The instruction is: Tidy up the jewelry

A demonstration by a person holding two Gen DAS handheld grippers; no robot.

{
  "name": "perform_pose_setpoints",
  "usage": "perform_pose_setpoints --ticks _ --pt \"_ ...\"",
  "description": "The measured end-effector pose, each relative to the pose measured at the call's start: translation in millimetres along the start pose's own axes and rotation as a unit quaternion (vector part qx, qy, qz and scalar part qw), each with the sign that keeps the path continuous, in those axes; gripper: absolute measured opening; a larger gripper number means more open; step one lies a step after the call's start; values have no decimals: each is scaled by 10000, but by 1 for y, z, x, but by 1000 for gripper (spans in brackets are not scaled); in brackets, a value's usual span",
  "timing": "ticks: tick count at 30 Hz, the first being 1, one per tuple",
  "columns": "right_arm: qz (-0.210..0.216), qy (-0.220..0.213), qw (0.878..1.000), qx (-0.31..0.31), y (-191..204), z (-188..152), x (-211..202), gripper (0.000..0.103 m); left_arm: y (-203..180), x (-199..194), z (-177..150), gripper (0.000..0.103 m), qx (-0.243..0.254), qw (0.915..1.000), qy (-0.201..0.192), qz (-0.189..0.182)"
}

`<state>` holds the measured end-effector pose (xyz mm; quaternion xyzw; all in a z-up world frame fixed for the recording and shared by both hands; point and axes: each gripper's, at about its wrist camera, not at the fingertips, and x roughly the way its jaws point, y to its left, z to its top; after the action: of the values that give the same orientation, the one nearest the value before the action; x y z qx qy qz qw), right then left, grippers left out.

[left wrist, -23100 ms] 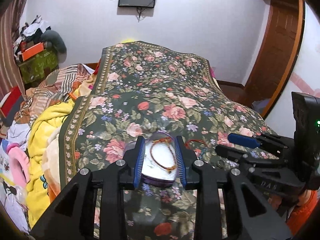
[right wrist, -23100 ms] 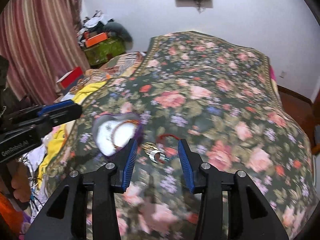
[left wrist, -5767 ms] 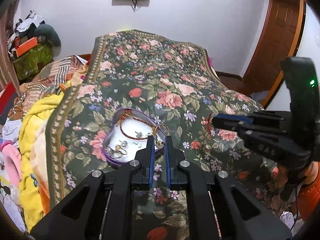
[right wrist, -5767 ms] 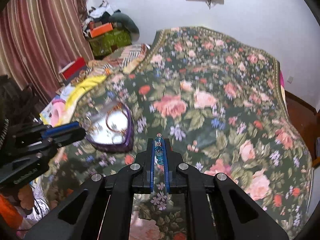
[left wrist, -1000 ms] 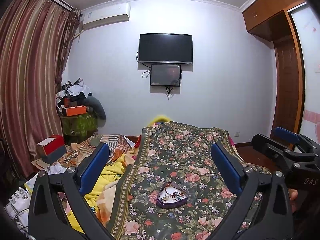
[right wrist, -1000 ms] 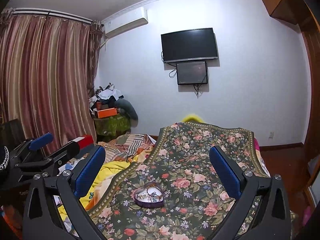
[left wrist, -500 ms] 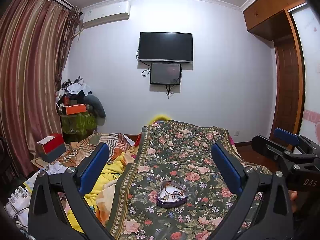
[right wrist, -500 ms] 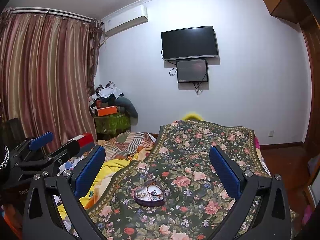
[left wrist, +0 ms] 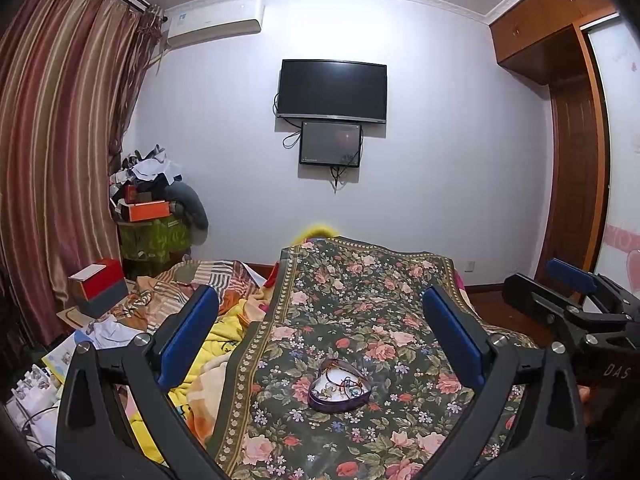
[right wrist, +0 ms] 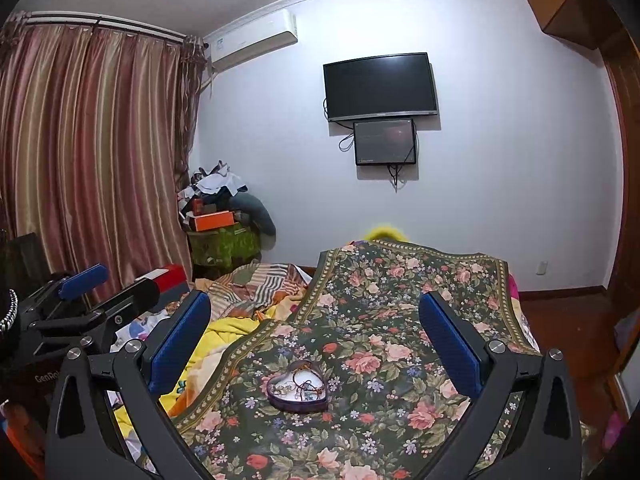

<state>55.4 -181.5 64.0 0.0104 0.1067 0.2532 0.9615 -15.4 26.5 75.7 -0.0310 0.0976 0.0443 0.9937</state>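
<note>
A purple heart-shaped box (left wrist: pixel 338 389) sits on the floral bedspread (left wrist: pixel 360 304) with several bracelets and rings (left wrist: pixel 340 383) inside. It also shows in the right wrist view (right wrist: pixel 297 387). My left gripper (left wrist: pixel 320 340) is wide open and empty, held well back from and above the box. My right gripper (right wrist: pixel 314 338) is wide open and empty too, equally far back. The right gripper shows at the right edge of the left wrist view (left wrist: pixel 568 300); the left gripper shows at the left edge of the right wrist view (right wrist: pixel 80 300).
A yellow blanket (left wrist: pixel 224 340) and striped bedding (left wrist: pixel 208 284) lie left of the bedspread. A red and grey box (left wrist: pixel 98 292) and a cluttered green stand (left wrist: pixel 154 232) are by the curtain (left wrist: pixel 60 160). A TV (left wrist: pixel 332 90) hangs on the far wall. A wooden door (left wrist: pixel 576 184) is at right.
Since 5.8 s ago both grippers have opened, let go of the jewelry and pulled far back from the bed. Over the last second the views have barely shifted.
</note>
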Motion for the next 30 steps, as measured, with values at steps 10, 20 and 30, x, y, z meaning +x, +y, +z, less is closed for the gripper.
perform_pose_setpoints --ticks 10,20,30 --pt "0 9 10000 7 0 0 0 103 1 1 -1 103 -29 10000 66 -30" --pt "-3 5 10000 8 -2 1 1 103 -1 1 0 103 5 10000 56 -46" --pt "0 20 10000 17 -4 -1 2 103 2 3 -1 103 -65 9999 133 -67"
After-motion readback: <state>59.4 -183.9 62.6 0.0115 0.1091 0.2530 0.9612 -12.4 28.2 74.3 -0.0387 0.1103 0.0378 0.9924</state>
